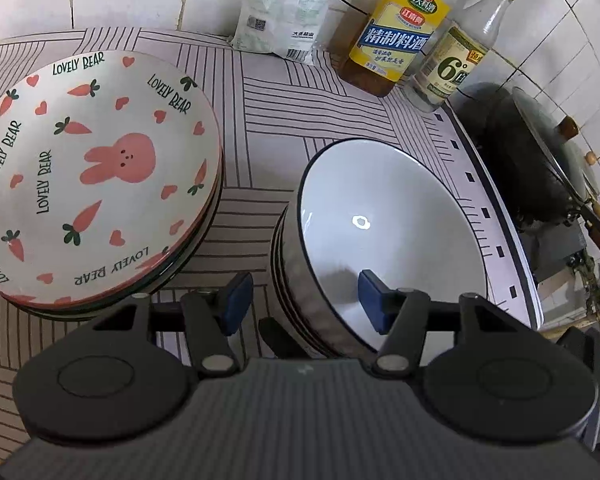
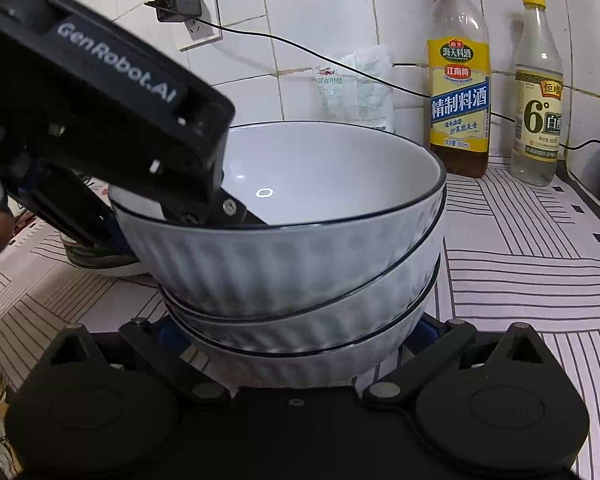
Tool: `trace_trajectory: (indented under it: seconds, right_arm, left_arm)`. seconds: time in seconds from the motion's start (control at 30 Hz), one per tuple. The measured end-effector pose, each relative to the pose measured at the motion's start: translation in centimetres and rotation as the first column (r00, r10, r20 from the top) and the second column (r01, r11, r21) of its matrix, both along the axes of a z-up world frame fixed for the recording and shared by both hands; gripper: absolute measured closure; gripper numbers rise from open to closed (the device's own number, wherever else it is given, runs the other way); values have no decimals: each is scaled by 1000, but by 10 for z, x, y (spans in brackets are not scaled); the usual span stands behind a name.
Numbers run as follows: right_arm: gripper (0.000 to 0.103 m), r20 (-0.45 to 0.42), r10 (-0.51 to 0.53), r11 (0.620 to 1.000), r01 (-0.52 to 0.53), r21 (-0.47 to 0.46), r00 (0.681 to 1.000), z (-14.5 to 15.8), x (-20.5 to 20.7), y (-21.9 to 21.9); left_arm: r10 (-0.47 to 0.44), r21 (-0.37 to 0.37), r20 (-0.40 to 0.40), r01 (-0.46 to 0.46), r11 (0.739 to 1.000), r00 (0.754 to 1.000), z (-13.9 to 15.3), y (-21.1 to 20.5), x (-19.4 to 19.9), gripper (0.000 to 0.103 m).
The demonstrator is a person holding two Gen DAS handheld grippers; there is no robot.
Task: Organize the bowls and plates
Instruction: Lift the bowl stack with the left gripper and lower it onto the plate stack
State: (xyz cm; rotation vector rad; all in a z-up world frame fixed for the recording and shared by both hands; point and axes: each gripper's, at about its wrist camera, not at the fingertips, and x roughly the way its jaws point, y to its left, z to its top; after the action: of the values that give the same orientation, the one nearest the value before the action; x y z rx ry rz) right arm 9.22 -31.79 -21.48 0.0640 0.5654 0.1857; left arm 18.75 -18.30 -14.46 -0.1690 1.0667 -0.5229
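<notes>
Ribbed white bowls with dark rims (image 2: 300,264) – three nested; left gripper (image 1: 304,300) half-open straddles the top rim, right gripper (image 2: 296,336) wide open flanks the base.

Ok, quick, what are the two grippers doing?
Left gripper: open, with the top bowl rim between its fingers.
Right gripper: open wide around the bowl stack.

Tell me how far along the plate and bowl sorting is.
Mostly sorted: the bunny plates sit in one stack, the white bowls nested in another. In hand: the left gripper straddles the top bowl's rim, pads apart. The right gripper stands wide around the stack's base. Left: seating that tilted top bowl level.
</notes>
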Motion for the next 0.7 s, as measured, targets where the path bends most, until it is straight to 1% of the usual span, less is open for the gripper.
trace_trajectory:
  seconds: [0.03,0.17,0.33,0.6,0.7]
  right_arm:
    - [0,-1,0,1000,0,1,1000,0,1,0]
    - [0,-8,0,1000,0,0,1000,1,3,0]
    - [1,-19,-11,1000,12,6,1000,2,4,1]
    - [1,6,-16,1000,16,17,1000,0,-6,9]
    - [1,23,-22,1000,21,17,1000,4,-12,15]
  left_arm:
    - [-3,-15,-7,3,1000,1000,0,1,0,54]
    - [-7,-15,2,7,1000,1000,1,2,0,57]
    - [-16,10,37,16,1000,999,4,1,-5,57]
    - [-40,30,58,39,999,998,10,9,-13,57]
    - [-48,45,63,45,998,997,19,15,-20,57]
